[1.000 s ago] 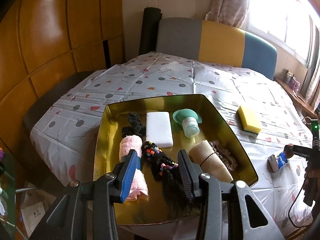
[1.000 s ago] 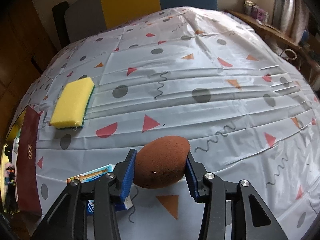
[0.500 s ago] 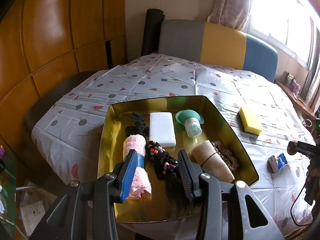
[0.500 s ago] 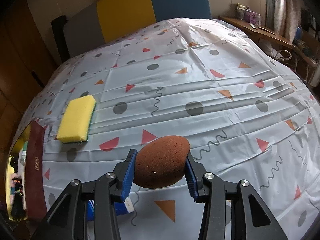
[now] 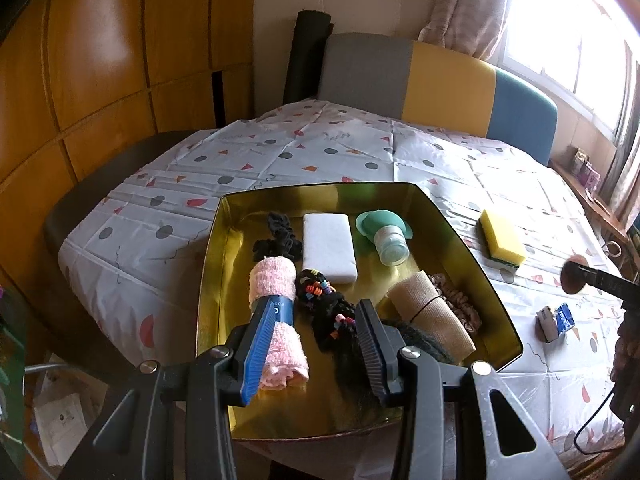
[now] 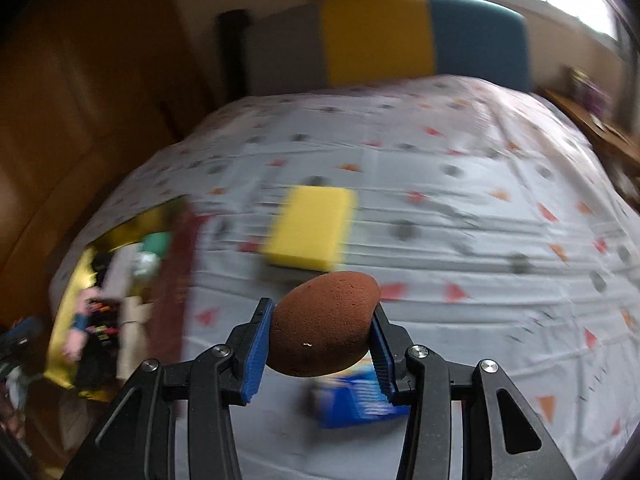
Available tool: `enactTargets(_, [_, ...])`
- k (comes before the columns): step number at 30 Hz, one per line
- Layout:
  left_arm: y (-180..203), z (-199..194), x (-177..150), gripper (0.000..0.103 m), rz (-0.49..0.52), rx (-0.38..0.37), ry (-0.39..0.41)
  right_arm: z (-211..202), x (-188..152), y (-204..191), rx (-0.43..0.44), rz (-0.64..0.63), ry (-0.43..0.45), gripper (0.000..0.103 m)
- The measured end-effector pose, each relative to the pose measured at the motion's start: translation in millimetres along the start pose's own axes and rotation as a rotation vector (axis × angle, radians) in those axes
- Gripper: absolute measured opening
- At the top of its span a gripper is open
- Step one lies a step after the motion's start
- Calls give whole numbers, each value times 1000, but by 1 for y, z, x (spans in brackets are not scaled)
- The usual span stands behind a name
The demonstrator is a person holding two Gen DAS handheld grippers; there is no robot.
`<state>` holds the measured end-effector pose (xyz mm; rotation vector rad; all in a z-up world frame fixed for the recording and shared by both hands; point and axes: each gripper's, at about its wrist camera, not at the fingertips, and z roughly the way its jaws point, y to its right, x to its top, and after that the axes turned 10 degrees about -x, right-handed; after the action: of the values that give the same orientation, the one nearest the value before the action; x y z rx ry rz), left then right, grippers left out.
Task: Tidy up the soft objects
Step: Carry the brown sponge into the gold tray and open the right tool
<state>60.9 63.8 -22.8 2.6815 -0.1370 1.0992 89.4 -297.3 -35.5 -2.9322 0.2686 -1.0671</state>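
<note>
Currently: right gripper (image 6: 322, 334) pinching brown sponge (image 6: 326, 326), frame centre; left gripper (image 5: 316, 348) spread, empty, over tray (image 5: 460, 236).

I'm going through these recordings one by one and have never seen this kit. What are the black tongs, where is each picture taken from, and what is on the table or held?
No robot here: a person holds one pair of tongs in each hand, each with a camera looking along its fingers. The left tongs hang over the gold tray with nothing between them. The tray holds a rolled pink towel, a white sponge, a teal bottle, a beige roll and hair ties. The right tongs grip a brown egg-shaped sponge; their picture is blurred. A yellow sponge and a small blue packet lie on the patterned tablecloth.
</note>
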Motion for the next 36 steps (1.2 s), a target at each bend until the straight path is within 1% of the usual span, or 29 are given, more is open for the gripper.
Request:
enactTargets(3, [-4, 1, -1, 42, -12, -1, -3, -9, 7, -45, 80, -87, 18, 46])
enactTargets(7, [-15, 0, -3, 42, -44, 1, -3, -12, 14, -109, 186, -187, 13, 46])
enactTargets(10, [-24, -3, -4, 42, -61, 13, 5, -9, 14, -149, 237, -245, 3, 46])
enactTargets(13, [-35, -5, -7, 42, -81, 26, 6, 0, 12, -186, 269, -293, -15, 47])
enactTargets(15, [-42, -6, -9, 42, -96, 35, 5, 10, 10, -205, 275, -320, -39, 47])
enactTargets(17, [-50, -8, -11, 42, -110, 43, 2, 23, 5, -224, 267, -348, -68, 50])
enactTargets(19, [-55, -8, -12, 42, -123, 46, -2, 39, -1, -239, 235, -373, -102, 54])
enactTargets(21, [-58, -8, -14, 42, -130, 46, -3, 52, -8, -249, 227, -390, -138, 57])
enactTargets(23, [-61, -8, -14, 42, -132, 48, -4, 58, -16, -254, 248, -394, -165, 60])
enactTargets(25, [-63, -7, -15, 42, -137, 49, -7, 59, -23, -255, 275, -395, -189, 61])
enactTargets(28, [-63, -6, -16, 42, -141, 47, -11, 57, -27, -250, 267, -384, -180, 63])
enactTargets(30, [-62, -6, -15, 42, -137, 44, -10, 52, -24, -243, 281, -350, -173, 67])
enactTargets(32, [-59, -7, -14, 42, -126, 43, -5, 43, -20, -235, 285, -323, -145, 70])
enactTargets(36, [-54, -12, -11, 42, -109, 44, 7, 25, -12, -216, 293, -276, -94, 73])
